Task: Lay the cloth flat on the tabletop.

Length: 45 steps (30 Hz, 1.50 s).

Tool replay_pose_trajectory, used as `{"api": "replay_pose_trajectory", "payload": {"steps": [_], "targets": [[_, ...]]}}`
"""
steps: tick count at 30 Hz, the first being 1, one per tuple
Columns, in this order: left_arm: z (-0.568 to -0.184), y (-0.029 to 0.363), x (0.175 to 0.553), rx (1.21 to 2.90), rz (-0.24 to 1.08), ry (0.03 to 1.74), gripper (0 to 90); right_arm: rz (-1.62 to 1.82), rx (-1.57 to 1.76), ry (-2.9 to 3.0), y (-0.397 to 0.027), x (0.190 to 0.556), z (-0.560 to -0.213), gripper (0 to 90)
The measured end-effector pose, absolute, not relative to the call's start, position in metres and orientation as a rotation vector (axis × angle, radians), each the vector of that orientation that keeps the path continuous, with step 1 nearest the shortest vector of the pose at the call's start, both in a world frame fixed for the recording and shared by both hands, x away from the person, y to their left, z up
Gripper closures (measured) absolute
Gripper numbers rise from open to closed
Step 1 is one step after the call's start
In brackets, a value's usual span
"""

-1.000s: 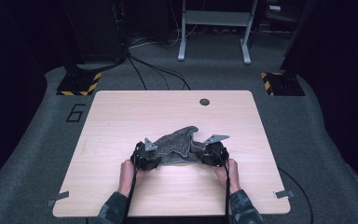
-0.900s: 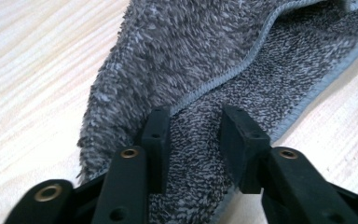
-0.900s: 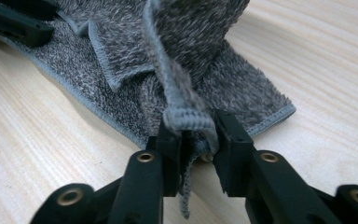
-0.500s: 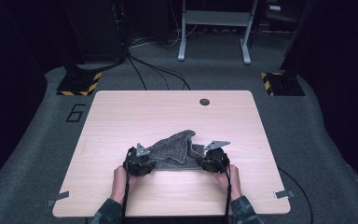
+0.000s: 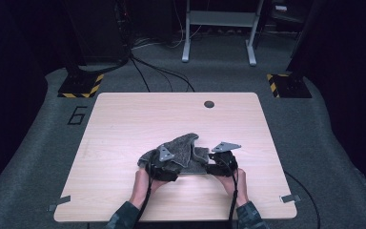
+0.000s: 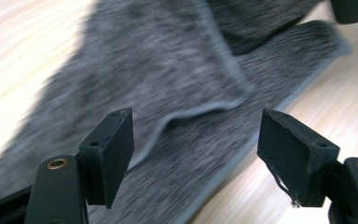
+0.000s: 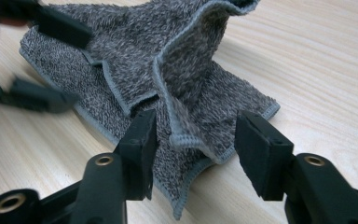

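A grey terry towel point(image 5: 183, 147) lies bunched on the wooden table point(image 5: 124, 119), just past the person's hands. My left gripper point(image 5: 158, 164) hovers over its left part. In the left gripper view the left gripper point(image 6: 196, 121) is open and its jaws have just been opening above the towel point(image 6: 168, 60), touching nothing. At the towel's right end is my right gripper point(image 5: 215, 164). In the right gripper view the right gripper point(image 7: 198, 126) has also just been opening, and a folded corner of the towel point(image 7: 135, 51) stands loose between the jaws, which do not press it.
A dark round grommet point(image 5: 209, 104) sits near the table's far edge. Tape tabs point(image 5: 58, 205) point(image 5: 290, 198) mark the near corners. Beyond the table, yellow-and-black striped bases point(image 5: 81, 86) and a metal stand point(image 5: 219, 28) rest on the grey floor.
The towel, stretched between both grippers before, has slumped into a loose heap. Both grippers' jaws have widened, and the left hand has shifted right, over the cloth.
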<state>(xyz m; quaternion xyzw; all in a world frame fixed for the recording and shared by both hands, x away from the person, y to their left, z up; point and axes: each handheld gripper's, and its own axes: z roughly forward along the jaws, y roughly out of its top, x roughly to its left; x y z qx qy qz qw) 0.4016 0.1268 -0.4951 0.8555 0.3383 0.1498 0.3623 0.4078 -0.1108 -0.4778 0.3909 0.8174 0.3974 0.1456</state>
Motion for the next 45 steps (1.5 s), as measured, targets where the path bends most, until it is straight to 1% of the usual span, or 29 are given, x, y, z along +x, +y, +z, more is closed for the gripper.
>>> {"api": "replay_pose_trajectory", "payload": {"steps": [1, 4, 5, 6, 8, 9, 12, 14, 16, 18, 21, 24, 28, 36, 45], "targets": [[-0.497, 0.116, 0.403, 2.223, 0.387, 0.849, 28.8, 1.145, 1.127, 2.354, -0.109, 0.408, -0.477, 50.7], [-0.499, 0.105, 0.407, 2.248, 0.388, 0.835, 30.3, 1.146, 1.135, 2.353, -0.108, 0.408, -0.477, 51.9], [-0.500, 0.101, 0.409, 2.247, 0.385, 0.835, 34.0, 1.142, 1.129, 2.355, -0.108, 0.410, -0.478, 54.5], [-0.501, 0.098, 0.411, 2.275, 0.397, 0.827, 34.0, 1.142, 1.129, 2.355, -0.108, 0.410, -0.478, 54.5], [-0.504, 0.094, 0.412, 2.296, 0.420, 0.839, 38.1, 1.142, 1.133, 2.363, -0.108, 0.411, -0.479, 57.2], [-0.505, 0.093, 0.413, 2.304, 0.422, 0.847, 42.5, 1.151, 1.140, 2.368, -0.108, 0.412, -0.480, 60.3], [-0.509, 0.095, 0.417, 2.295, 0.367, 0.867, 51.2, 1.153, 1.147, 2.367, -0.109, 0.414, -0.482, 68.1], [-0.510, 0.100, 0.421, 2.269, 0.333, 0.890, 60.6, 1.174, 1.138, 2.372, -0.110, 0.415, -0.484, 73.3], [-0.510, 0.105, 0.423, 2.255, 0.311, 0.902, 68.8, 1.191, 1.152, 2.373, -0.112, 0.415, -0.484, 76.4], [-0.509, 0.109, 0.423, 2.237, 0.287, 0.914, 74.8, 1.192, 1.163, 2.369, -0.113, 0.415, -0.485, 81.2], [-0.505, 0.113, 0.422, 2.216, 0.294, 0.922, 80.0, 1.196, 1.174, 2.360, -0.117, 0.415, -0.485, 83.8], [-0.500, 0.120, 0.419, 2.185, 0.293, 0.917, 82.8, 1.213, 1.175, 2.342, -0.121, 0.414, -0.484, 85.0], [-0.495, 0.128, 0.414, 2.170, 0.326, 0.913, 85.5, 1.220, 1.195, 2.328, -0.124, 0.411, -0.482, 85.6], [-0.481, 0.167, 0.408, 2.104, 0.422, 0.945, 87.1, 1.196, 1.160, 2.317, -0.130, 0.410, -0.474, 86.4], [-0.467, 0.207, 0.403, 2.028, 0.475, 1.011, 87.3, 1.246, 1.171, 2.287, -0.140, 0.408, -0.463, 86.6]]}}
